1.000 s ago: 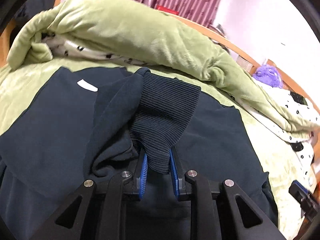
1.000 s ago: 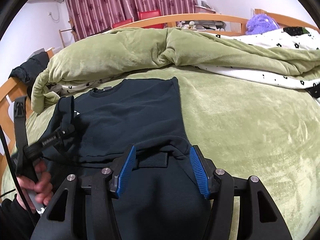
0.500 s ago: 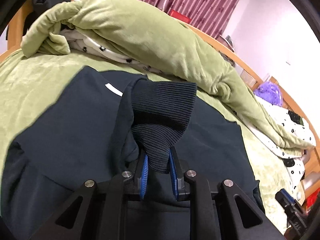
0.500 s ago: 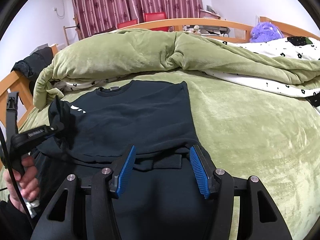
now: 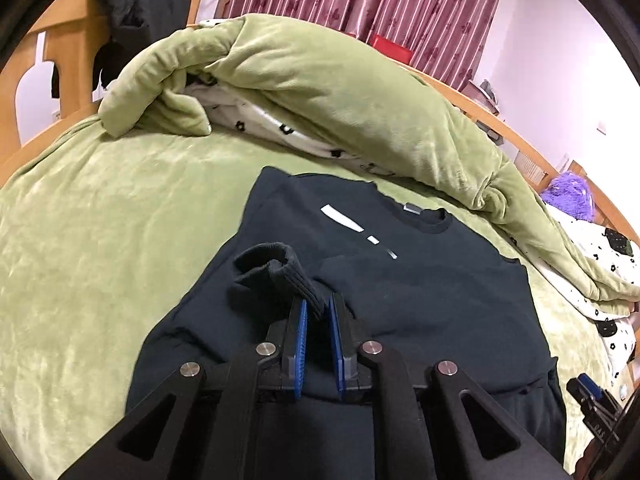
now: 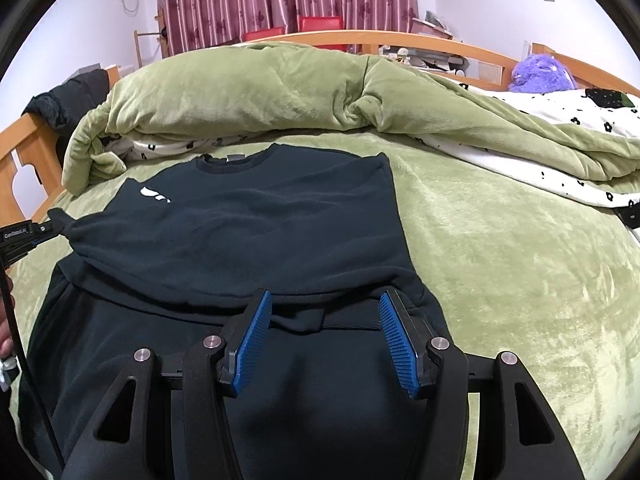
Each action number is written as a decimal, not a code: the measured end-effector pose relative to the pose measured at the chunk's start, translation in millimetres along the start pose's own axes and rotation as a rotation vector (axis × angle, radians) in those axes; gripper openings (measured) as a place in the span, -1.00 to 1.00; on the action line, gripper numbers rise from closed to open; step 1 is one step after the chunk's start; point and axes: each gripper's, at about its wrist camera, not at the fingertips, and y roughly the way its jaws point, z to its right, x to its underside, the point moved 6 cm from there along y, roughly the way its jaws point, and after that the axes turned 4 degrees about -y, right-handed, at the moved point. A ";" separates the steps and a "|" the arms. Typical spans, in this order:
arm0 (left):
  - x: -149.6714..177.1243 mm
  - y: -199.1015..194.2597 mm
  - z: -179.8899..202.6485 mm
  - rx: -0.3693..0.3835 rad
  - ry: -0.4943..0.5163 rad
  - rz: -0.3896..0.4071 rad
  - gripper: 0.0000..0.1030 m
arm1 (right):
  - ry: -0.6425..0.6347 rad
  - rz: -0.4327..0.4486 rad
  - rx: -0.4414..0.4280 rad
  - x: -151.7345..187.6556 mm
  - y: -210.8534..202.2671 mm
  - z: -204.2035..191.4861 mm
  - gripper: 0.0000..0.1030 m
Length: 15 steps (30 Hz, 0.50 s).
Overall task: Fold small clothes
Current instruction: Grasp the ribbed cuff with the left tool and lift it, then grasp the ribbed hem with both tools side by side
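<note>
A dark navy sweatshirt (image 5: pixel 420 280) lies flat on the green bed cover, collar toward the rolled quilt, a white logo on its chest. My left gripper (image 5: pixel 318 312) has its jaws closing on the ribbed sleeve cuff (image 5: pixel 276 268), which is pinched between the blue pads and curls up in front of them. In the right wrist view this gripper (image 6: pixel 24 236) holds the sleeve out at the sweatshirt's (image 6: pixel 260 232) left side. My right gripper (image 6: pixel 324 312) hovers open over the lower body, nothing gripped. The other sleeve's cuff (image 6: pixel 352 320) lies folded across, below the fingers.
A rolled green quilt (image 5: pixel 320 92) with white flowered lining runs along the far side. Wooden bed rails (image 6: pixel 24 160) border the bed, and a black jacket (image 5: pixel 136 12) hangs on one. A purple plush toy (image 6: pixel 540 76) sits far right. A person's hand (image 6: pixel 4 340) shows at the left edge.
My left gripper has carried the sleeve cuff leftward off the sweatshirt's chest, uncovering the white logo, and its jaws have narrowed. The right gripper has stayed open over the lower body.
</note>
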 end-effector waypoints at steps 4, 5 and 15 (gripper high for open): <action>8.7 2.4 -7.8 -0.046 0.028 -0.008 -0.73 | -0.014 -0.003 0.002 0.8 1.3 -3.0 0.10; 10.5 2.3 -8.3 -0.056 0.040 -0.007 -0.71 | -0.018 -0.003 0.004 0.9 1.5 -3.5 0.10; 22.9 -3.3 -22.8 -0.105 0.058 -0.038 -0.61 | -0.038 -0.077 0.032 15.1 17.8 -3.5 0.10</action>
